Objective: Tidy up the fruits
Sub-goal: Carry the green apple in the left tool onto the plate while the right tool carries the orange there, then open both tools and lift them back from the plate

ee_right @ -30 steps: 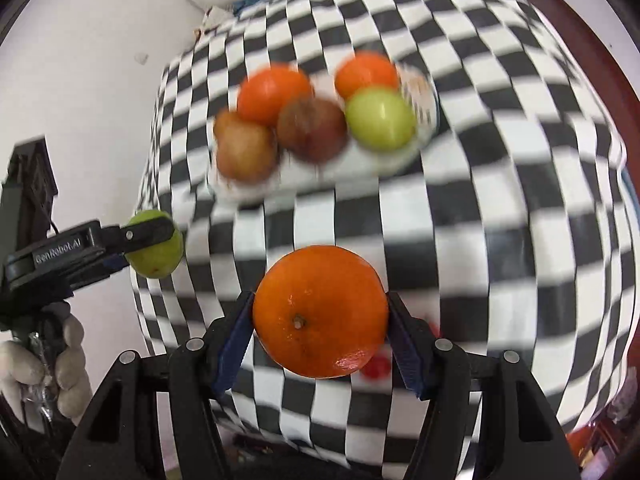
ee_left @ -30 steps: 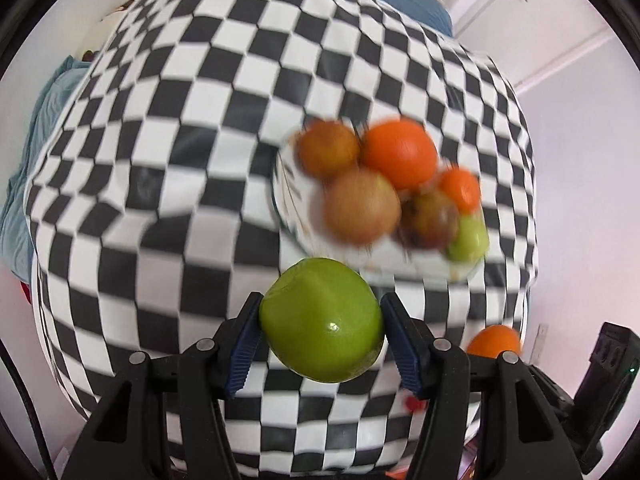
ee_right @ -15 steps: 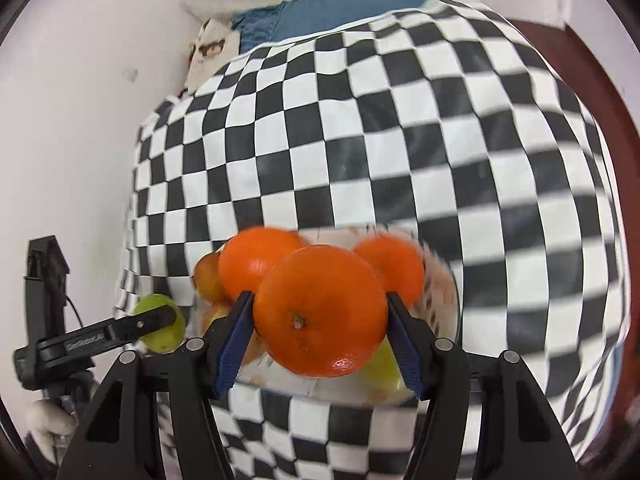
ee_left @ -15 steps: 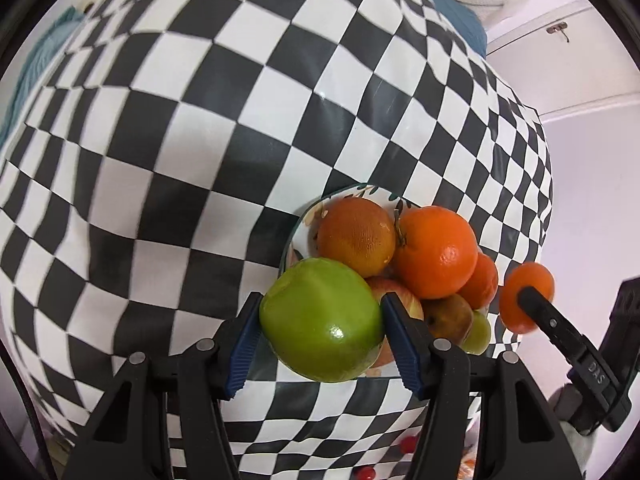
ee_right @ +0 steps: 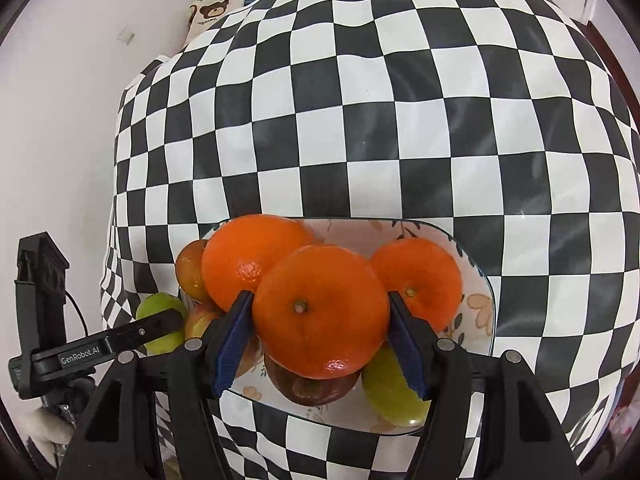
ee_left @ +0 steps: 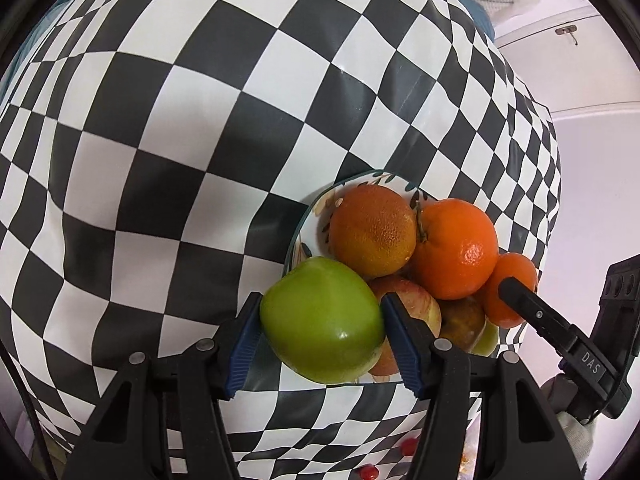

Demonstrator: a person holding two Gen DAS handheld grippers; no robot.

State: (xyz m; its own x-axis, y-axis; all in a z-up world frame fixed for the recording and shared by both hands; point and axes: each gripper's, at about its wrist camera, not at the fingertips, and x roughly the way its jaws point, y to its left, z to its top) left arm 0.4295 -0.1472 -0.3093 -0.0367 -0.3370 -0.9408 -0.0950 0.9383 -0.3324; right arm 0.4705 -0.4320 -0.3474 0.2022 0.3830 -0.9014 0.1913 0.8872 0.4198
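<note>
My left gripper (ee_left: 322,300) is shut on a green apple (ee_left: 322,328), held over the near left rim of a flowered plate (ee_left: 308,216). The plate holds several fruits, among them two oranges (ee_left: 372,230) and a red apple (ee_left: 416,300). My right gripper (ee_right: 320,298) is shut on an orange (ee_right: 320,312), which hangs just above the piled fruit in the same plate (ee_right: 476,280). Under that orange lie a dark red apple (ee_right: 316,390) and a green fruit (ee_right: 392,392). The left gripper's finger (ee_right: 132,336) and green apple (ee_right: 160,304) show at the plate's left side.
A black-and-white checkered cloth (ee_left: 200,120) covers the table, which drops away at its edges. A pale wall (ee_right: 60,120) stands left of the table, with a bear-print cushion (ee_right: 212,10) behind. Small red bits (ee_left: 408,446) lie below the near edge.
Both grippers carried their fruit in over the table to the plate. The plate, far off before, now lies right under the fingers. Both grips are unchanged.
</note>
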